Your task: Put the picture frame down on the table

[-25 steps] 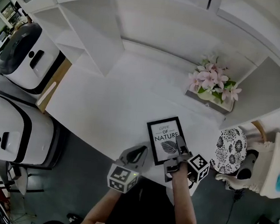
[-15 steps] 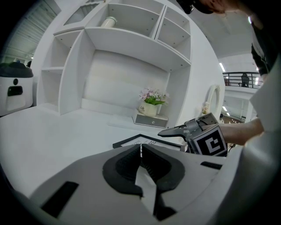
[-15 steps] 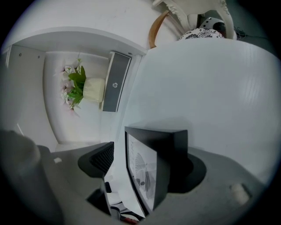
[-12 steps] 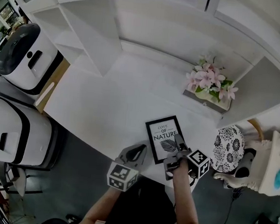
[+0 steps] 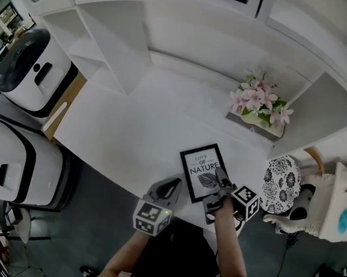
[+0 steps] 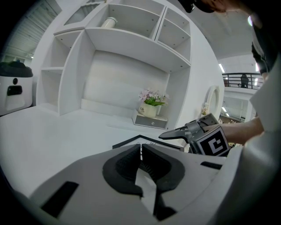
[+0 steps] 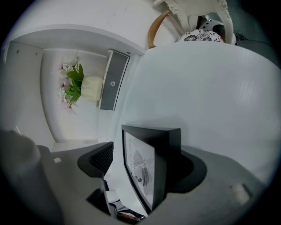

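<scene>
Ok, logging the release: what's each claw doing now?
Left claw: closed, empty.
Right claw: open, just been opening; picture frame sits inside it, unclamped.

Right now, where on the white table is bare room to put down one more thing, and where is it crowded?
The widest bare patch is the table left of the picture frame, up to the shelf wall. A smaller strip lies between the frame and the flower pot. The front right corner around the frame is crowded.

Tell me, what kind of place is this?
Probably a mock home study inside a lab or showroom: a white desk with built-in shelves, potted pink flowers and a picture frame, beside large white machines.
</scene>
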{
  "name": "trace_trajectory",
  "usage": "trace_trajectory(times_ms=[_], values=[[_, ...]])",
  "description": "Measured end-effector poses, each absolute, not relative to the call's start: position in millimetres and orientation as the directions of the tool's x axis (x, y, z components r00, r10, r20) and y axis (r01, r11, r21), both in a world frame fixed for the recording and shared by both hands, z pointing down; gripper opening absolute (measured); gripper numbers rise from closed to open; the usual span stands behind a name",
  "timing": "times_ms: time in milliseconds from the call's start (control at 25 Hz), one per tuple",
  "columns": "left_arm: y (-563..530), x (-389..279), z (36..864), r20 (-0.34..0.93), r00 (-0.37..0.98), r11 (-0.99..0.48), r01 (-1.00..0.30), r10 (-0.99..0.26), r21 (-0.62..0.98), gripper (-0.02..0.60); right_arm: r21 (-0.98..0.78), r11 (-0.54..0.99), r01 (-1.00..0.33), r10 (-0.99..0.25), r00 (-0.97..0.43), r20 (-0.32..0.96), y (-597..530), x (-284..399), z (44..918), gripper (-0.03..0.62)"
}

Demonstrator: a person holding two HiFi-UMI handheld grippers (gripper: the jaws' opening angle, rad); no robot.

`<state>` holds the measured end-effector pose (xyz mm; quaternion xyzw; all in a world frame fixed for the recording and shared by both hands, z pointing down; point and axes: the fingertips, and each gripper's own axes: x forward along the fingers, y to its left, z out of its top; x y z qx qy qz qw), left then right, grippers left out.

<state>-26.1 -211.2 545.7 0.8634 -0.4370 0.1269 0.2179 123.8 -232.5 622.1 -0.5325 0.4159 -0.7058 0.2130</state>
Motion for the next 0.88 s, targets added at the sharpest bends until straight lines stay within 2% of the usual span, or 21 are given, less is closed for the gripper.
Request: trace_trajectory(times_ms=[880], values=[[-201, -22, 548, 0.413, 0.600, -0.536, -0.799, -0.685, 0.273, 0.020, -0.806, -0.582, -0.110, -0.745, -0.327, 0.582, -215, 128, 623, 0.362]])
